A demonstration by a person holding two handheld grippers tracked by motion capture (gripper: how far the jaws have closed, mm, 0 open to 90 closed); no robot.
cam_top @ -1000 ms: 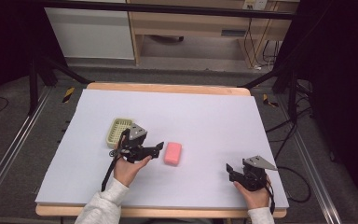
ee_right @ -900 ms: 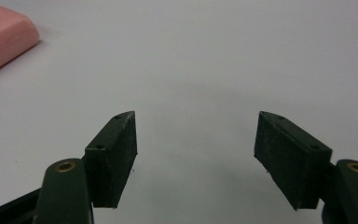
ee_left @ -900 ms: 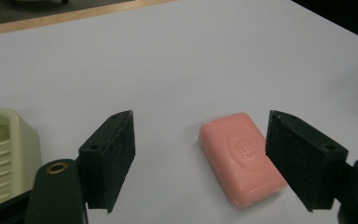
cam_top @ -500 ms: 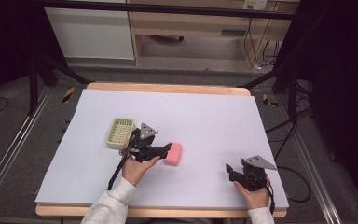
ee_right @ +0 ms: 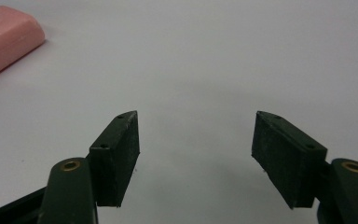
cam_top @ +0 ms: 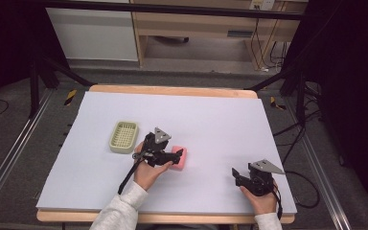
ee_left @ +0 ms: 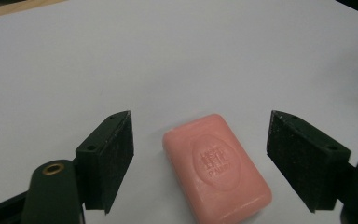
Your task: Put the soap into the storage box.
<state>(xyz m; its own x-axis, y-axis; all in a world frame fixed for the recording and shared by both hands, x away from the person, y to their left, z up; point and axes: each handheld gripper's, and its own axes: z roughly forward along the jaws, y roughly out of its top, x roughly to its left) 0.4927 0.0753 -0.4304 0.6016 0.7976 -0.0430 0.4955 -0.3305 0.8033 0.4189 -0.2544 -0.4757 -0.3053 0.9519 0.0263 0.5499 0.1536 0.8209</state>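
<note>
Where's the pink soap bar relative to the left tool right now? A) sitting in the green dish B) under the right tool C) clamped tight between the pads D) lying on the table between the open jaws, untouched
D: in the left gripper view the pink soap bar lies flat on the white table with a gap to each pad of the left tool, whose jaws have just been opening.

Both grippers (cam_top: 165,155) (cam_top: 242,176) were black, each topped by a grey triangular plate, with brass-ringed holes by the jaws, trailing black cables. The sleeves (cam_top: 120,213) were light grey.
</note>
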